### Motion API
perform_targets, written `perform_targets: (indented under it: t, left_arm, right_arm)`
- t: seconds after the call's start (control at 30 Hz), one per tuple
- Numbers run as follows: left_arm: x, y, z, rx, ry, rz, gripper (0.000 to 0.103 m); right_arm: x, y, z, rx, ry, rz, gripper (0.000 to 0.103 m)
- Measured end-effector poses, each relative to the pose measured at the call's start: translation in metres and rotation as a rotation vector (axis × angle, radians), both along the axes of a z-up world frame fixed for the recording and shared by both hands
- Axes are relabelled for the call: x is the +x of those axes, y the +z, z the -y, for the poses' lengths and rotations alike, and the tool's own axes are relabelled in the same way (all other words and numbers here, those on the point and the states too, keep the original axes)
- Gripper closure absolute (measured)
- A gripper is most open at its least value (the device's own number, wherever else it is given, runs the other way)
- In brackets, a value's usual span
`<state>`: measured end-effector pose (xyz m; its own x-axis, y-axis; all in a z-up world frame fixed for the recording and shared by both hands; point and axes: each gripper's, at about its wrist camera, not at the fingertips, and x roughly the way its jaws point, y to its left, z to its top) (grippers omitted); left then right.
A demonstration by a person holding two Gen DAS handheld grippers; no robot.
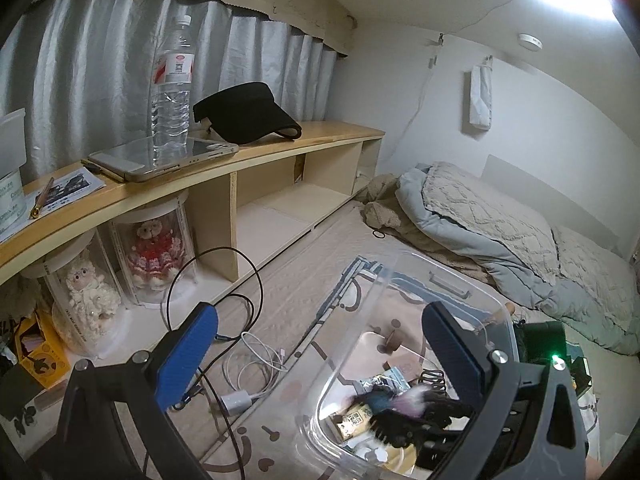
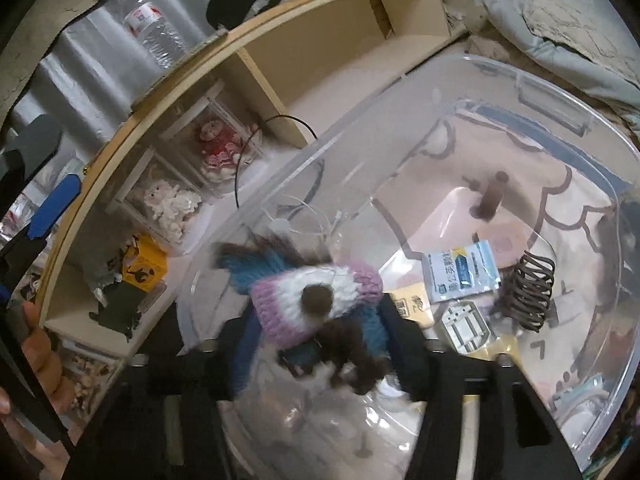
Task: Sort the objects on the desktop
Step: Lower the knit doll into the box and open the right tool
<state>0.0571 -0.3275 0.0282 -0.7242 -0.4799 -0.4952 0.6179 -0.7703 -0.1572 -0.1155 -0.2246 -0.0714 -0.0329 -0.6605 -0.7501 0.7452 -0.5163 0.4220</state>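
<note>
Right tongs (image 2: 316, 344) standing apart over the clear plastic bin (image 2: 404, 92), pads spread on either side of a knitted toy (image 2: 316, 300) in purple, white, blue and brown; toy blurred, lying between the pads, whether still touching them impossible to tell. Beyond the toy, lying on the bin's floor: a white-and-blue sachet (image 2: 460, 272), a brown hair claw (image 2: 528, 288) just beside it, a yellow packet (image 2: 412, 304) partly hidden behind the right pad.

Left tongs (image 1: 316, 360) gaping wide with nothing between the blue pads (image 1: 188, 356), right-hand finger sitting against the bin's (image 1: 360, 280) far wall. Same knitted toy (image 1: 396, 404) showing dark and blurred inside the bin near the lower edge. Left of the bin, lying on the patterned bed sheet (image 1: 296, 280): a coiled white cable (image 1: 256, 364) with adapter, a black cable (image 1: 224, 276) looping above it.

Farther back, a wooden shelf (image 1: 224, 160) running along the curtain, holding two dolls (image 1: 156, 248) in clear cases underneath, and on top a tablet (image 1: 160, 160) with a water bottle (image 1: 172, 88) standing on it and a black visor cap (image 1: 248, 114) beside. A rumpled quilt (image 1: 500, 224) lying at the far end of the bed.
</note>
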Motion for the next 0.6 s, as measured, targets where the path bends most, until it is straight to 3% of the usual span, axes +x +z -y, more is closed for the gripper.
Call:
perform_targets:
  t: [0.07,0.43,0.6]
  left_arm:
    - [0.001,0.0,0.0,0.002,0.001,-0.002,0.0]
    - [-0.002,0.001,-0.003,-0.003,-0.016,0.01,0.0]
    - [-0.005,0.001,-0.007,-0.015,-0.031,0.02,0.0]
  right_arm:
    - [0.002,0.004,0.0,-0.01,-0.001,-0.01,0.029]
    - [-0.004,0.013,-0.021,-0.064,-0.033,-0.04,0.028]
    - [-0.002,0.021,-0.033,-0.077,-0.034,-0.109,0.005]
